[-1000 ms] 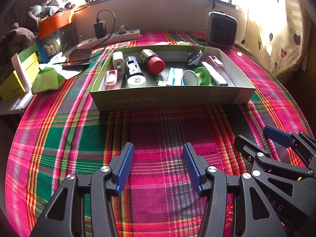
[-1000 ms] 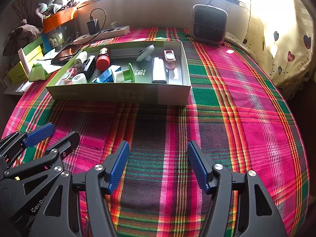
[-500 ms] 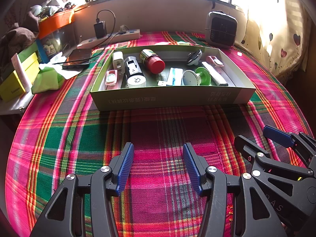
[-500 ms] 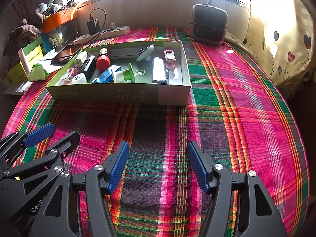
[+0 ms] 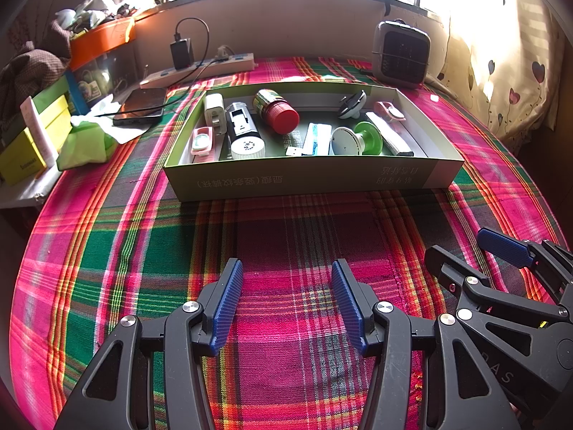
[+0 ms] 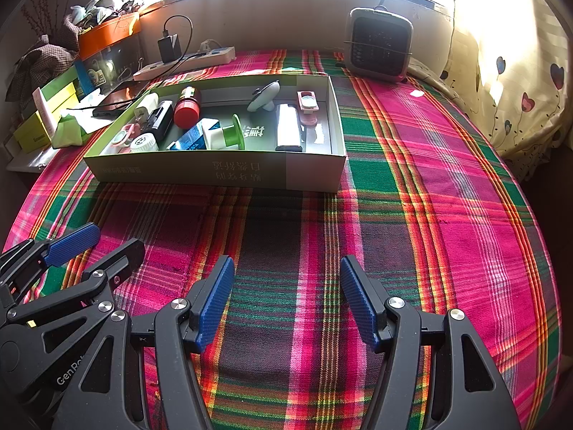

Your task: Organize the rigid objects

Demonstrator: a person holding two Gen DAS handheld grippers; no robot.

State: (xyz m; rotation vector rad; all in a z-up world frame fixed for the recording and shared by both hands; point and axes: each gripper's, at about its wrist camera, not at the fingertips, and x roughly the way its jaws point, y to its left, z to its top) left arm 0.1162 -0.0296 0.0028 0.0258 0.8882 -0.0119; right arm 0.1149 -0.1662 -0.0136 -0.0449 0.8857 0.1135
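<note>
We hold both grippers low over the plaid cloth (image 5: 286,236), side by side and pointing down toward it. The left gripper (image 5: 286,279) has its blue pads well apart with only cloth between them, and the right gripper (image 6: 286,272) stands the same way, wide apart and holding nothing. Each one shows at the edge of the other's view.

Ahead of us, well apart from both grippers, sits a shallow green cardboard box (image 5: 304,179) with printed characters on its near wall. All the rigid objects we can see lie inside it. At its left end are a white charger plug (image 5: 214,113), a small pink case (image 5: 201,140) and a black-and-white cylinder (image 5: 244,132) lying on its side. Just right of that lies a bottle with a red cap (image 5: 279,111), tipped over with the cap toward us. In the middle we see a blue-and-white packet (image 5: 317,139) and a green-and-white spool (image 5: 356,139). At the right end lie a white bar-shaped thing (image 5: 388,138), a second pink case (image 5: 390,111) and a white round gadget (image 5: 352,104) near the far wall.

Behind the box, a small grey fan heater (image 5: 401,53) stands by the windowsill, a white power strip (image 5: 200,71) runs along the back, and a dark phone (image 5: 141,105) lies left of the box.
</note>
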